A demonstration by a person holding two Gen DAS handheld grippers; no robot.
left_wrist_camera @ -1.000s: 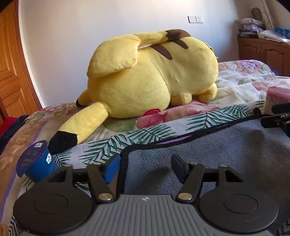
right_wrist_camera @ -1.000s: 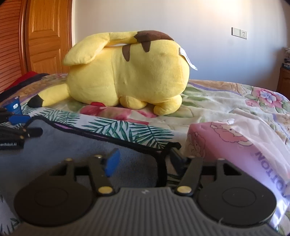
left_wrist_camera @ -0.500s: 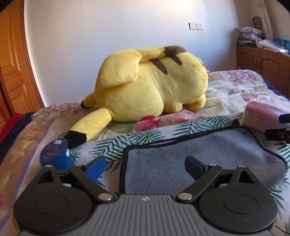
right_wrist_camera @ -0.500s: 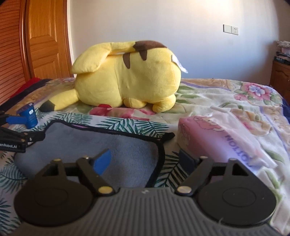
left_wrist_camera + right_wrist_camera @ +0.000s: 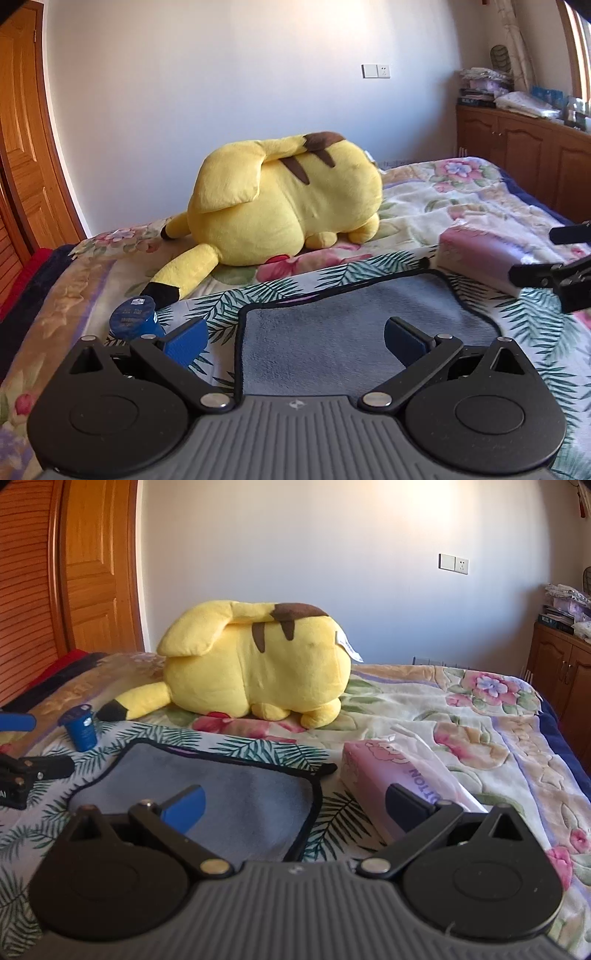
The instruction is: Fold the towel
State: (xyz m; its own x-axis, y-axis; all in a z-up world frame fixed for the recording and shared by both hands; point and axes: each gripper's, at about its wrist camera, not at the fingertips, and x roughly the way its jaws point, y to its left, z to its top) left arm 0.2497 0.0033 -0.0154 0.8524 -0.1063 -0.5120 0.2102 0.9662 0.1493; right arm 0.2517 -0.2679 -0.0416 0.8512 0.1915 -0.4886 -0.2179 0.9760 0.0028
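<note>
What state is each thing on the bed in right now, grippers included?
Left gripper: open, holding nothing, above the towel's left edge.
Right gripper: open, holding nothing, above the towel's right edge.
Grey towel: lying flat on the bedspread.
Pikachu plush: lying on its side.
Blue bottle: tilted, cap on.
Pink tissue pack: lying beside the towel.

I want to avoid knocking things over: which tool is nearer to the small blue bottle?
Left. The left tool hovers with its left finger just beside the blue bottle. The right tool hangs over the towel's far side, by the pink tissue pack.
</note>
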